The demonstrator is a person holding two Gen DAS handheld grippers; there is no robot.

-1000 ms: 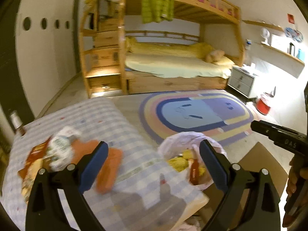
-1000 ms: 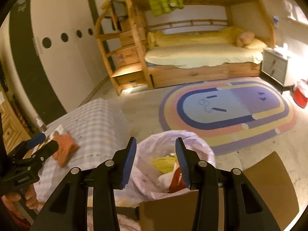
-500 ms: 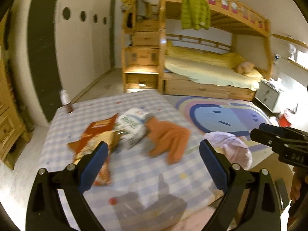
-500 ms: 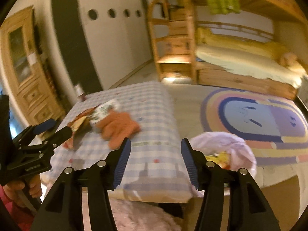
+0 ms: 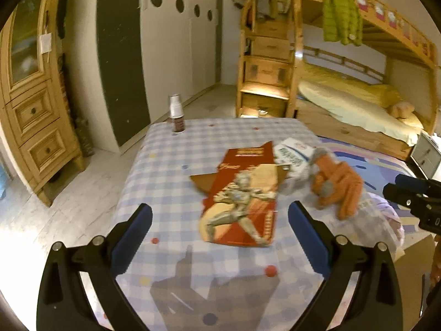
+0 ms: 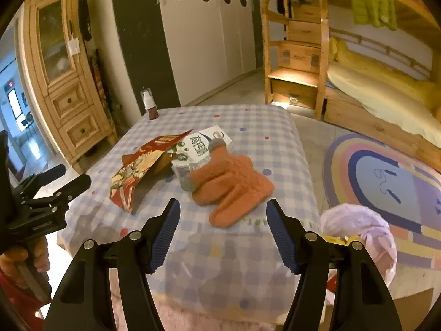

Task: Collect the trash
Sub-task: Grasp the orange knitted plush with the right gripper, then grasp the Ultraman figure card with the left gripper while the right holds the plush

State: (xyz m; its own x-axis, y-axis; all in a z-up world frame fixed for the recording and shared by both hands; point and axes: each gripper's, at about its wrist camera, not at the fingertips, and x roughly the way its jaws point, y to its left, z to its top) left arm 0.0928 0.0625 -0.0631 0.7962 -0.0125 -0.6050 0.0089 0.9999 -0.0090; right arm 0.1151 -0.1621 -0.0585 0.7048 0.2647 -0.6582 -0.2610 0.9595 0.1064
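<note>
A flattened red cardboard box (image 5: 242, 195) (image 6: 143, 165) lies on the checked table (image 5: 171, 165) (image 6: 248, 127). A white milk carton (image 5: 292, 157) (image 6: 198, 149) lies beside it, with orange knitted gloves (image 5: 339, 184) (image 6: 231, 187) partly over it. A pale plastic trash bag (image 6: 358, 226) (image 5: 380, 220) with yellow trash hangs at the table's right edge. My left gripper (image 5: 220, 237) is open and empty, just short of the red box. My right gripper (image 6: 223, 231) is open and empty, near the gloves.
A small spray bottle (image 5: 176, 115) (image 6: 150, 107) stands at the table's far left corner. A wooden cabinet (image 5: 30, 96) is on the left, a bunk bed (image 5: 344, 88) and striped rug (image 6: 386, 176) on the right. A cardboard piece (image 5: 413, 251) lies by the bag.
Both grippers have swung left from the trash bag to the table. The right gripper has opened wider. The red box, carton and gloves now lie ahead of both.
</note>
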